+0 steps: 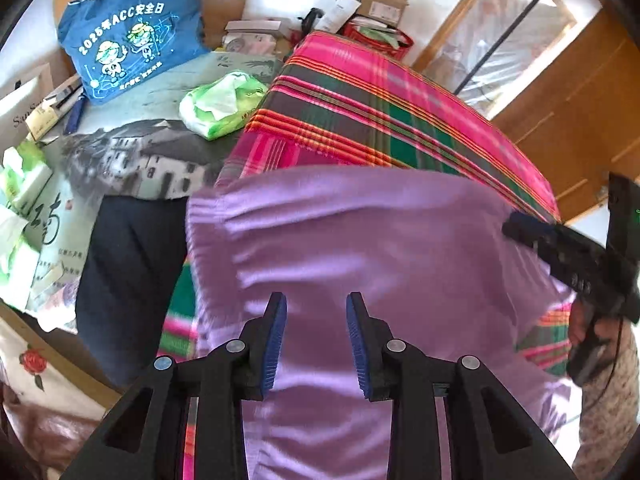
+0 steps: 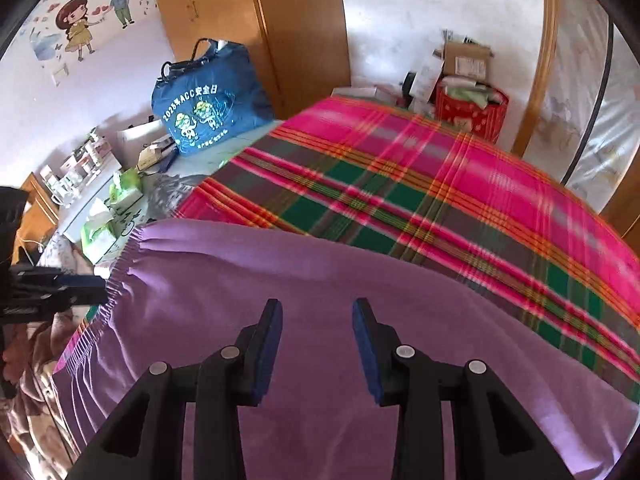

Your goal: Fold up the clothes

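Pink-and-green plaid bedspread (image 2: 400, 184), flat woven. Soft lilac garment (image 2: 248, 280) with gathered elastic edge spread across its near side. Left gripper (image 1: 316, 312) and right gripper (image 2: 318, 316) above garment, blue-padded jaws apart, holding nothing.

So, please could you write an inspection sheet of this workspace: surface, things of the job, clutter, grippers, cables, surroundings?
Surface: bed with plaid blanket, pink and green.
Job's things: purple garment spread on the blanket, gathered band toward the left.
Clutter: blue bag, tissue packs, red basket, dark cloth.
Grippers: left gripper and right gripper open above the garment, holding nothing.
Cables: a thin one near the right gripper's handle.
Surroundings: wooden wardrobe, cartoon wall sticker.
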{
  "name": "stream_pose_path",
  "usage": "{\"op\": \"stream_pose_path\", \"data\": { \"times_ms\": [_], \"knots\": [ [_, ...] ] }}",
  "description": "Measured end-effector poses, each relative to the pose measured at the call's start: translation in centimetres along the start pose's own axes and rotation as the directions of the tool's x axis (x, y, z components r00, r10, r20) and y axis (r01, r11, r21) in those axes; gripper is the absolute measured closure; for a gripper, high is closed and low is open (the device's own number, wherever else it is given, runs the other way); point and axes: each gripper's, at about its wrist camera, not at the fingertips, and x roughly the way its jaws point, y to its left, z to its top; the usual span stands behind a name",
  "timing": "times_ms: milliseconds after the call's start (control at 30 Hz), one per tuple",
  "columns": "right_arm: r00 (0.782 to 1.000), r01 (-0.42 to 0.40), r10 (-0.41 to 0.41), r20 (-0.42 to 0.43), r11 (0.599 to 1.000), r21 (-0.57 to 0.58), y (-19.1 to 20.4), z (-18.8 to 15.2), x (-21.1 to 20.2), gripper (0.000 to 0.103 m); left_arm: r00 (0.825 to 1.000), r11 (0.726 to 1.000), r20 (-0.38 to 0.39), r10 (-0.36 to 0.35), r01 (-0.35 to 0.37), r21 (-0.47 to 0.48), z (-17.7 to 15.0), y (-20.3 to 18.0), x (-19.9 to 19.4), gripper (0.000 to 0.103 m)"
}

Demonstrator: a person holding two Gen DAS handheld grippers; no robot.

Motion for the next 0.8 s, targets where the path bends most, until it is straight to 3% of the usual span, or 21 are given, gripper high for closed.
{"op": "stream_pose_path", "data": {
  "times_ms": [233, 333, 533, 800],
  "knots": [
    [0.996, -0.051, 0.05, -0.073, 0.999, -0.015, -0.6, -0.6, 4.7, 0.066, 0.999, 0.997, -0.035, 0.039, -0.042, -0.066, 2.9, 1.6, 3.4, 0.071],
    [0.999, -0.034, 0.032, -0.039, 0.999, -0.036, -0.9, -0.2, 5.1, 0.067, 1.0, 0.992, -0.015, 0.012, -0.014, -0.123, 3.8, 2.5, 3.5, 0.071],
    [1.0, 0.022, -0.023, -0.003, 0.997, -0.072, -1.3, 0.6, 5.4, 0.067, 0.999, 0.985, 0.015, 0.037, -0.034, -0.172, 5.7, 3.1, 4.1, 0.071],
    [0.999, 0.043, -0.041, 0.016, 0.995, -0.086, -2.1, 0.8, 5.2, 0.067, 0.99, 0.986, 0.061, 0.129, -0.121, -0.118, 6.5, 2.0, 4.9, 0.071]
  ]
}}
